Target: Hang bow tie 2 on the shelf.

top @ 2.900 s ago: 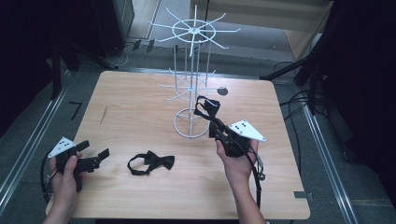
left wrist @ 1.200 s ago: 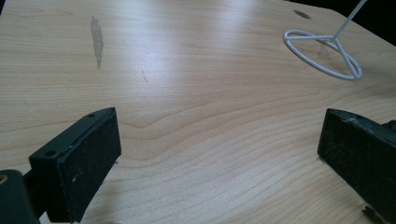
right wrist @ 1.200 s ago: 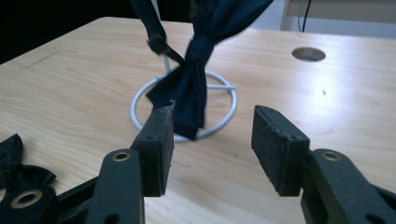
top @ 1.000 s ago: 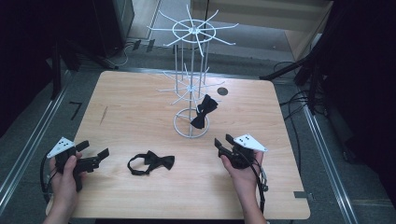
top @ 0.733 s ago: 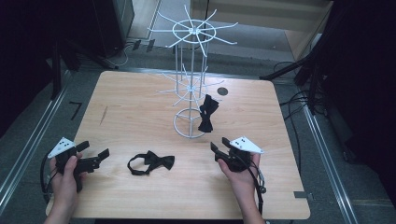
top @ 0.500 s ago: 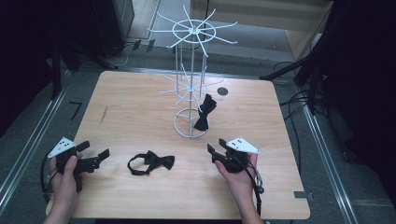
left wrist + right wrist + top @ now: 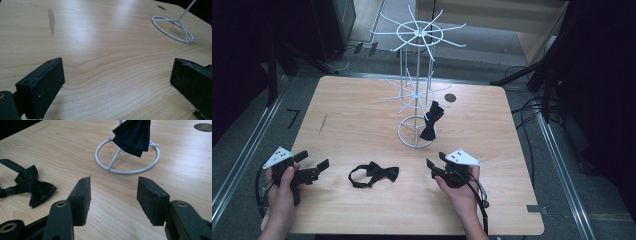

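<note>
A white wire rack point(image 7: 417, 90) stands on the wooden table point(image 7: 352, 110), resting on a ring base point(image 7: 125, 172). One black bow tie point(image 7: 432, 120) hangs from a low arm of the rack, above the ring point(image 7: 133, 135). A second black bow tie point(image 7: 374, 174) lies flat on the table near the front, left of my right gripper point(image 7: 32, 186). My right gripper point(image 7: 436, 160) is low over the table in front of the rack, open with nothing between its pads point(image 7: 114, 180). My left gripper point(image 7: 313, 160) rests at the front left, wide open and empty point(image 7: 116, 65).
A small round hole point(image 7: 450, 98) sits in the tabletop behind the rack. A grey smear point(image 7: 51, 20) marks the wood at the left. Metal rails and cables run along the floor beside the table's side edges.
The right gripper let go of the bow tie at the rack, drew back toward the front edge and drifted left. That bow tie now hangs on the rack. The left hand stayed put.
</note>
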Available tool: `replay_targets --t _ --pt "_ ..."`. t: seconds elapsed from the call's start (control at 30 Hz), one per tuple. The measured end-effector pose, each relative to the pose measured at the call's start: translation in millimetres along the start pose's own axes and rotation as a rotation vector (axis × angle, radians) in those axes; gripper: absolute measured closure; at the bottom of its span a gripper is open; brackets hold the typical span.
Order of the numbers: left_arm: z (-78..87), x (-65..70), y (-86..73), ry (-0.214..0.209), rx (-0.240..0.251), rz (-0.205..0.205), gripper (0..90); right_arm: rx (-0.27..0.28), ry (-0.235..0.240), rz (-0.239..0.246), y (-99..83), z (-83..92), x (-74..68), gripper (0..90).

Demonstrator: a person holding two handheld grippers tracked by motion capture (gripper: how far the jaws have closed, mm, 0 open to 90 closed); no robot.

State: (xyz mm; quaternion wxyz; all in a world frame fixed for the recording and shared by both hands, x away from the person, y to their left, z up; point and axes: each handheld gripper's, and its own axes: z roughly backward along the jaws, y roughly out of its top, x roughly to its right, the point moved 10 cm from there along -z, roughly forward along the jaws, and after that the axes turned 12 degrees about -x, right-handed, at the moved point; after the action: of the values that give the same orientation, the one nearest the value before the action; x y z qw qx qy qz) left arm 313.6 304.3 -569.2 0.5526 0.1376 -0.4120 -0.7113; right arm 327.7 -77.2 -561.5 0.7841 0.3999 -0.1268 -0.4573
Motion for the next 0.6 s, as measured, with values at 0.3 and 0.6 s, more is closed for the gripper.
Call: replay_targets --t 0.3,0.6 --pt "0.0 0.1 -0.2 0.001 -0.002 -0.005 0.0 -0.008 0.014 0.035 0.1 -4.5 -13.7 45.8" --pt "-0.4 0.1 -0.3 0.005 -0.005 -0.01 0.0 -0.012 0.022 0.04 0.0 -6.4 -19.1 45.8"
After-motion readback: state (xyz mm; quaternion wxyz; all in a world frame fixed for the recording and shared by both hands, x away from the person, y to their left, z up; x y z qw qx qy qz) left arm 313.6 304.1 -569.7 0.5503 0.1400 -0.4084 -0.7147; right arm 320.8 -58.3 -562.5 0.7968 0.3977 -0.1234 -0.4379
